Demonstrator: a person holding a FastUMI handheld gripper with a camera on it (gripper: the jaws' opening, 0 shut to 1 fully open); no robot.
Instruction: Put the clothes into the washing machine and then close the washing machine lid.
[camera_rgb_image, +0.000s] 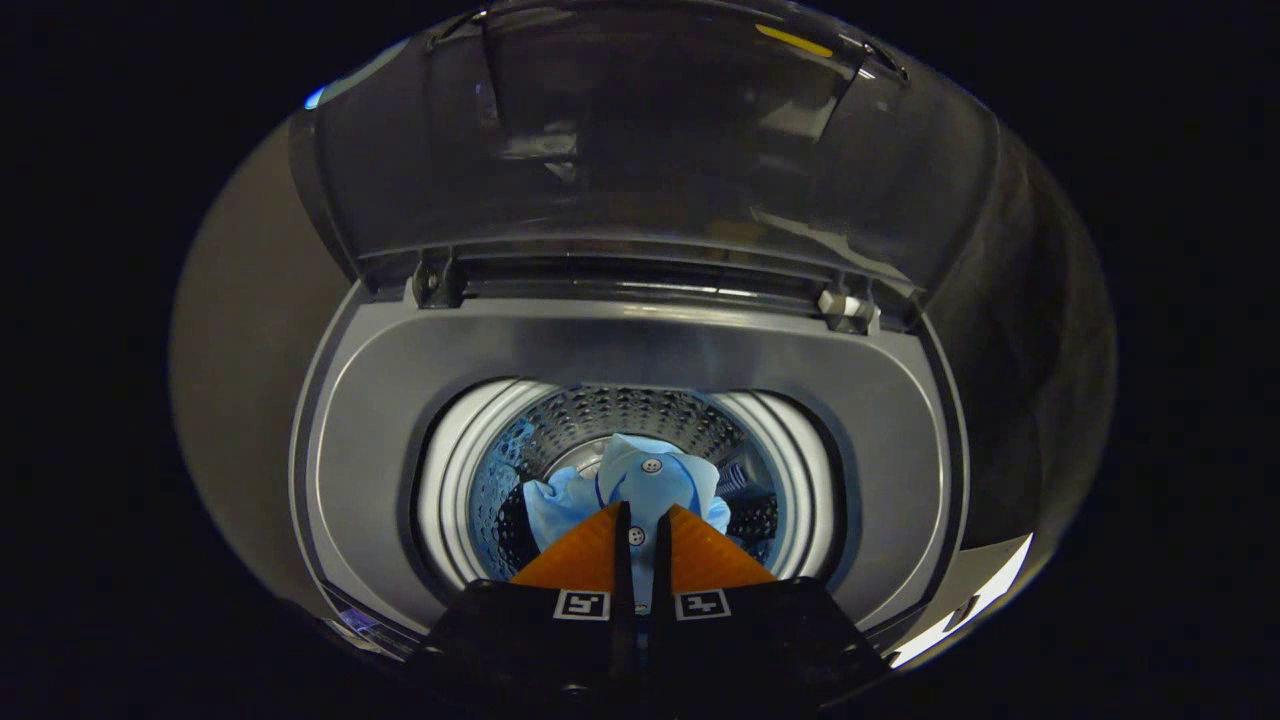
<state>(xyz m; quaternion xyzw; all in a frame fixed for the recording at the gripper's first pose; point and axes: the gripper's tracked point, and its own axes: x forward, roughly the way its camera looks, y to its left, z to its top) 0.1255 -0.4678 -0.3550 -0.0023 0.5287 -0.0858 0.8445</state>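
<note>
Jaws nearly closed, pinching a fold of the light blue shirt (648, 485) over the washer drum (640, 420).
The gripper (640, 530) hung above the opening; the shirt ran between the fingers and drooped beyond them into the drum. Risk: cloth snagging on release, draping the rim and blocking the raised lid (650, 140).

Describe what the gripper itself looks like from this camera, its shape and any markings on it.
The gripper has two wedge-shaped fingers with ribbed faces, tapering to narrow tips. They sit on a dark, blocky body, and each finger base carries a small square black-and-white marker tag.
</note>
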